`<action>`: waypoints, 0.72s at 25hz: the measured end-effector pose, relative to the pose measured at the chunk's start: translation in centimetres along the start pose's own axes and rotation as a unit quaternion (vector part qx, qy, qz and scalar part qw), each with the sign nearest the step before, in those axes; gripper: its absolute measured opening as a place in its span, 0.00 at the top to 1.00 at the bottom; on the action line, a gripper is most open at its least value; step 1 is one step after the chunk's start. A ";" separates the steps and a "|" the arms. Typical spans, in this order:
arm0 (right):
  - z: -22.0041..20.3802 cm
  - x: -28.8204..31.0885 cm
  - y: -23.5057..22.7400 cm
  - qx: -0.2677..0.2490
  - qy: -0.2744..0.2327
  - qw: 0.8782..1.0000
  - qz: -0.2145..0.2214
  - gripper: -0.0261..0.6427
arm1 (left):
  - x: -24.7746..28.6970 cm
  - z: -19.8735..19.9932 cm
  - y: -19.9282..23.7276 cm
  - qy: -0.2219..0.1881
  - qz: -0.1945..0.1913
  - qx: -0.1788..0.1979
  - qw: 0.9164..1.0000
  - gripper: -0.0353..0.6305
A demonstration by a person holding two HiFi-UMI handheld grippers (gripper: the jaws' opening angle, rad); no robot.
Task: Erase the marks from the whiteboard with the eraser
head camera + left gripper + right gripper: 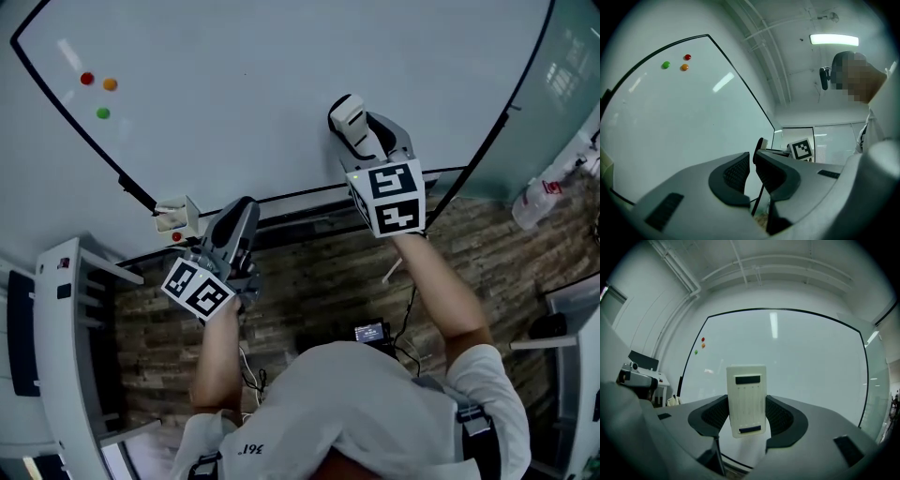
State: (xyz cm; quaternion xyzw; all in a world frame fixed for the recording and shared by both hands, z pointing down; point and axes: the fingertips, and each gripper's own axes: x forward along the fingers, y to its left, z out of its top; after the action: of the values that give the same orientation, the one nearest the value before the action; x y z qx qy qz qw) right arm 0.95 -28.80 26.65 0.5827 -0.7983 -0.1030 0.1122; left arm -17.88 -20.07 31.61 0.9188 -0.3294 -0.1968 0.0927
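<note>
The whiteboard (281, 75) fills the top of the head view, and I make out no pen marks on it. My right gripper (349, 120) is shut on the white eraser (746, 400), which stands upright between the jaws close in front of the board's lower part (787, 362). The eraser (345, 112) shows in the head view just above the board's bottom frame. My left gripper (242, 214) hangs lower, at the board's bottom edge, with its jaws nearly closed on nothing (752, 171).
Three round magnets, red (86, 79), orange (110, 84) and green (102, 113), stick to the board's upper left. A small holder (176, 217) sits at the bottom frame. A white rack (66, 347) stands at the left, a spray bottle (536, 199) at the right.
</note>
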 end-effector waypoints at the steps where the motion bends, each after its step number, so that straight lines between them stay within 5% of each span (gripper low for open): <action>1: -0.6 -0.8 -0.6 0.002 0.002 1.000 0.003 0.57 | 0.4 -0.5 -1.0 0.000 -0.001 0.000 1.000 0.88; 18: -8.0 -13.6 -8.8 0.037 0.007 0.999 0.037 0.57 | 1.9 -9.0 -15.3 0.017 0.027 -0.009 0.999 0.88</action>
State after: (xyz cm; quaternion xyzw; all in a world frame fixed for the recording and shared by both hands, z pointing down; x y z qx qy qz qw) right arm 15.39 -18.77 30.91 0.5574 -0.8217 -0.0647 0.1001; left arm -4.00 -9.24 34.60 0.9120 -0.3504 -0.1818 0.1119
